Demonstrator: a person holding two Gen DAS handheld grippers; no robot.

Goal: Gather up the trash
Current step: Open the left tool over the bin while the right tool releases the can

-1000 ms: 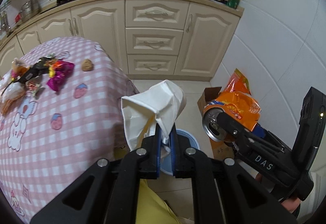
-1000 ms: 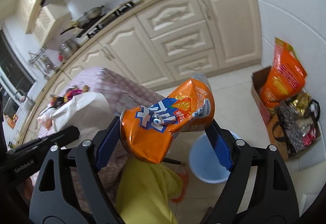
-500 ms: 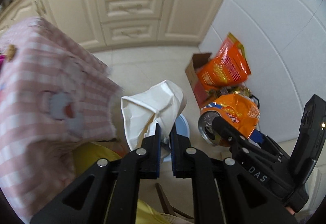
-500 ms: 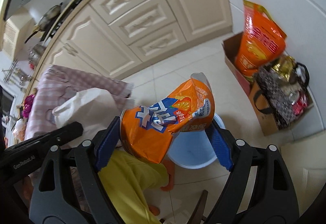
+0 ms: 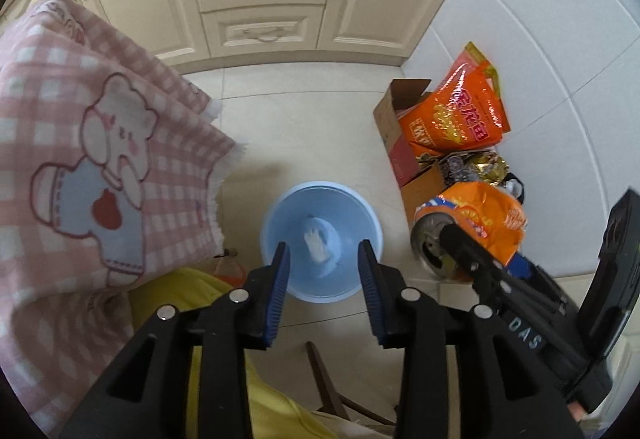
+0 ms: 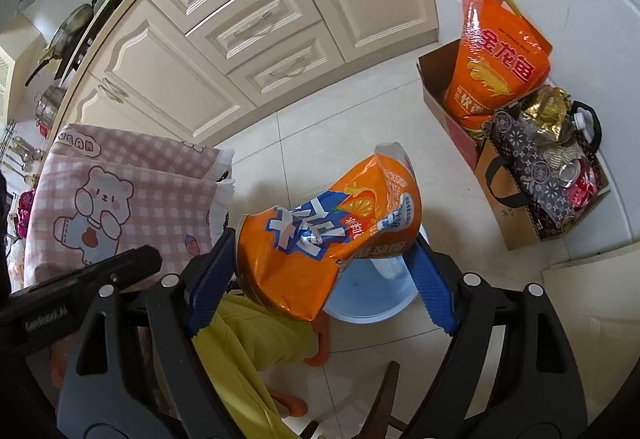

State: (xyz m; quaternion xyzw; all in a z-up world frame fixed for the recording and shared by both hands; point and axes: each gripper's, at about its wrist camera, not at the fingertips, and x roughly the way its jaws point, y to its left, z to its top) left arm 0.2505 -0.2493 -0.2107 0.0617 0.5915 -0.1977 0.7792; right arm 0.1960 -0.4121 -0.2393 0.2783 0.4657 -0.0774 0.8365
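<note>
Tissue [image 5: 320, 245] in blue bin [image 5: 276, 207] below opening, empty left hand-held gripper [image 5: 322, 259], right hand-held gripper [image 6: 320, 263] clamping crushed can [image 6: 320, 227]

Open drop over the bin

We see clear floor around the blue bin [image 5: 320, 199]; the draped tablecloth [image 5: 100, 159] crowds its left, the cardboard box [image 5: 400, 111] perhaps narrows the right.

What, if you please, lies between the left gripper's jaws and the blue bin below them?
Only a white crumpled tissue, blurred, already down inside the blue bin; the opening jaws of the left gripper hold nothing, as the left wrist view shows.
</note>
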